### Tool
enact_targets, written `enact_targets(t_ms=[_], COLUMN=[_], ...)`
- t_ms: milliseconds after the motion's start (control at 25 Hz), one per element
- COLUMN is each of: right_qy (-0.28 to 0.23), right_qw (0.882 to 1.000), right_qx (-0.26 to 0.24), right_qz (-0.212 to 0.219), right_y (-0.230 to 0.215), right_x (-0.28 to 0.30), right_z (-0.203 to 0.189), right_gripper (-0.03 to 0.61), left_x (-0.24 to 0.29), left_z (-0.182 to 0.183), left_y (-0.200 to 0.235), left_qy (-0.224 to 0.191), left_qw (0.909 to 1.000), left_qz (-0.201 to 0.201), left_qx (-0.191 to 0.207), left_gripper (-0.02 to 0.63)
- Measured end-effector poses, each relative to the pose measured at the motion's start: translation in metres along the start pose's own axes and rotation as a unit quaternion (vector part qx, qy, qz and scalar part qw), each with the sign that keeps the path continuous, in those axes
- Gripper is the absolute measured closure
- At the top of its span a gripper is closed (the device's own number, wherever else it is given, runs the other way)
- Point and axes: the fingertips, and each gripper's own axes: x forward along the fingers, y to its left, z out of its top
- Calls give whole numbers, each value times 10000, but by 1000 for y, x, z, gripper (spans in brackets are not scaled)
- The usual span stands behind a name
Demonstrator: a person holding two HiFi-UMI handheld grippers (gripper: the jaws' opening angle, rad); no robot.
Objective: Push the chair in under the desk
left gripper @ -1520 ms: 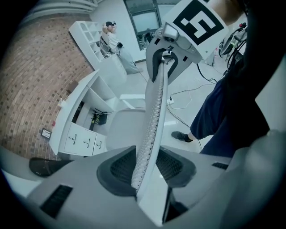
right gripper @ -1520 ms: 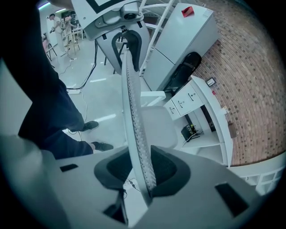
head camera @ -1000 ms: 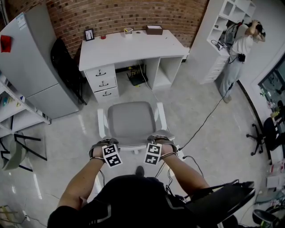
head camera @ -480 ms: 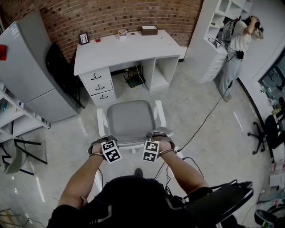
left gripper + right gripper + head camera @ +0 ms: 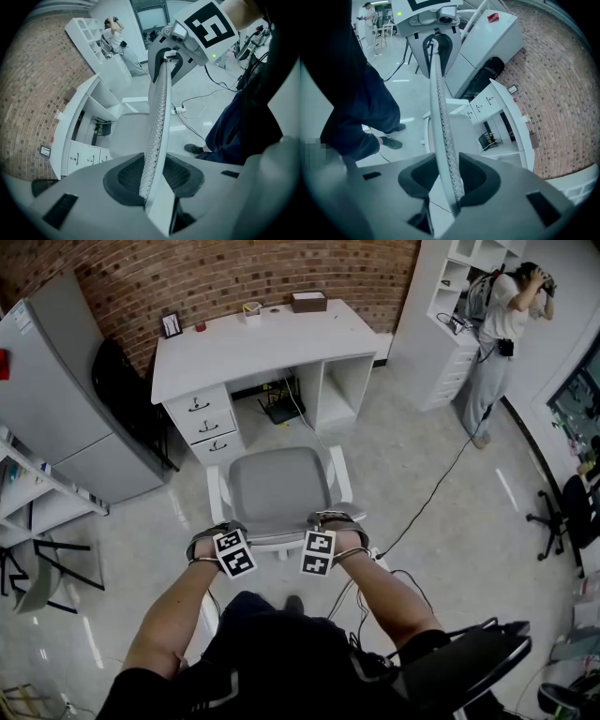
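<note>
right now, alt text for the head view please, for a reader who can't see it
Seen from above, a person's left gripper and right gripper have their jaws clamped on the back of a grey chair, which stands short of a white desk against a brick wall.

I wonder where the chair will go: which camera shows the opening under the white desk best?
The head view: the opening under the white desk lies in plain sight beyond the grey-seated white chair. The left and right gripper views show it small, sideways, beside the white mesh backrest.
</note>
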Motion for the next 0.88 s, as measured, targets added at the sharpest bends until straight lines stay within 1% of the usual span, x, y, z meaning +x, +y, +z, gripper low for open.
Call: enact_targets(t_ms=[160, 440, 560, 720, 880], right_qy=[70, 106, 127, 119, 169], right_qw=[10000, 9999, 9999, 9999, 9998], right_qx=[23, 41, 55, 46, -1], right_qz=[33, 5, -30, 89, 138], right_y=[-13, -41, -52, -71, -91], right_x=[5, 18, 24, 31, 42], right_z=[-10, -18, -22, -26, -32], right_gripper=[448, 448, 449, 451, 457], left_x=[5, 15, 20, 25, 32], left_z=[11, 25, 31, 40, 47], left_y=[10, 37, 50, 69, 87], left_qy=[-44, 50, 55, -73, 44], left_qw=[10000, 9995, 9996, 9995, 9989], left_qz=[-9, -315, -274, -171, -408], left_qx=[3, -43, 20, 248, 203], left_gripper=[497, 497, 497, 505, 508])
